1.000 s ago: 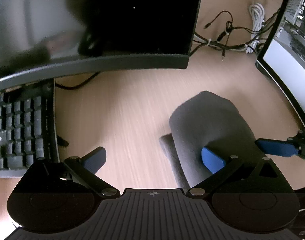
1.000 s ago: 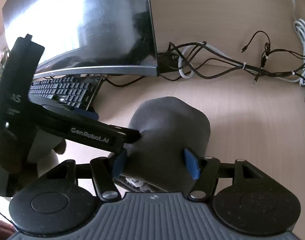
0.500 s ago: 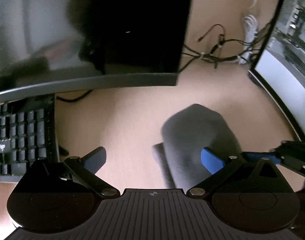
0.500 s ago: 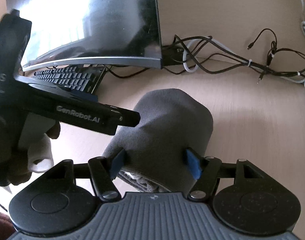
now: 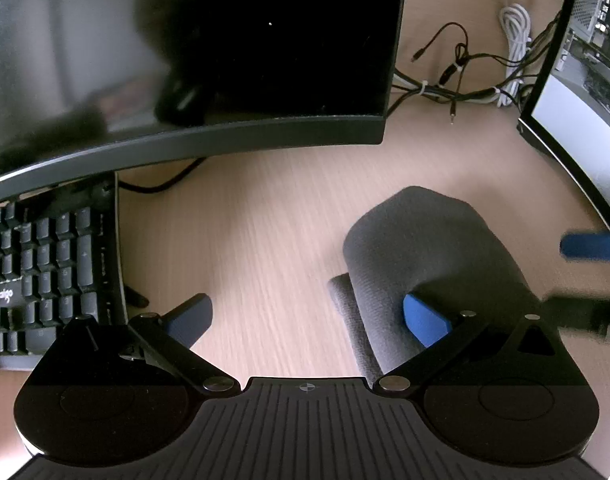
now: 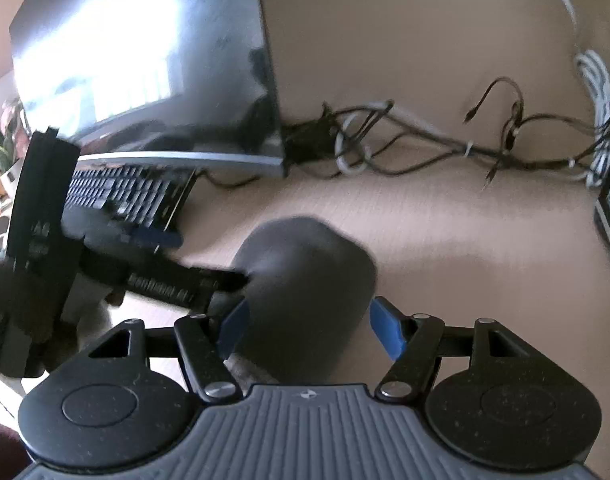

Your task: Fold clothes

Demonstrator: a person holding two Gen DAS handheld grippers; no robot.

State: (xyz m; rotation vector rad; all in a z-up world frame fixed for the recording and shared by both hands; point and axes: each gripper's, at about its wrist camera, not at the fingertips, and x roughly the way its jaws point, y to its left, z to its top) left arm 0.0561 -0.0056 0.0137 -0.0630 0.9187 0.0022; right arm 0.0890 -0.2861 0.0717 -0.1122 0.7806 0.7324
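Broadly, the wooden counter (image 5: 265,240) carries a dark monitor (image 5: 225,60) at twelve o'clock and a keyboard (image 5: 45,272) at nine. At about four o'clock in the left wrist view lies the folded grey garment (image 5: 425,248), its long axis running toward the monitor. The left tongs (image 5: 305,320) stand released, one finger alongside the cloth, nothing between them. The right tongs (image 6: 309,328) straddle the bundle's near end, pads just clear, not clenched; this hand looks nearer for the next fold.
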